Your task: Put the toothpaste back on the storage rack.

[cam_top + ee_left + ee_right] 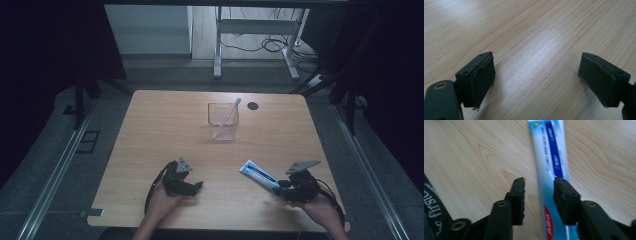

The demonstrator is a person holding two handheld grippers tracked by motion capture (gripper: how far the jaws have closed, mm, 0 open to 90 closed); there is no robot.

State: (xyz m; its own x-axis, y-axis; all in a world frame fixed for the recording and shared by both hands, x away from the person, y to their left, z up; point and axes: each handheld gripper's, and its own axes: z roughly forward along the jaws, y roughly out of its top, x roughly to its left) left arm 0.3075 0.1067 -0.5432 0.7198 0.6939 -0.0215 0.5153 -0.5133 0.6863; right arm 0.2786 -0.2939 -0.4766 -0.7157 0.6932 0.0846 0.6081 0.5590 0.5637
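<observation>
White lettering on a black strap [434, 205] looks like "firsto"; print on the toothpaste tube [552, 157] is too blurred to read.

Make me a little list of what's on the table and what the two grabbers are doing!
table: light wood table
cup: clear cup near the far middle, upright
in the cup: a toothbrush leaning to one side
tube: blue and white toothpaste tube lying flat near the right front
left gripper: left gripper wide open over bare wood, nothing between its jaws
right gripper: right gripper partly open with one end of the tube lying between its jaws, pads not pressing on it
</observation>
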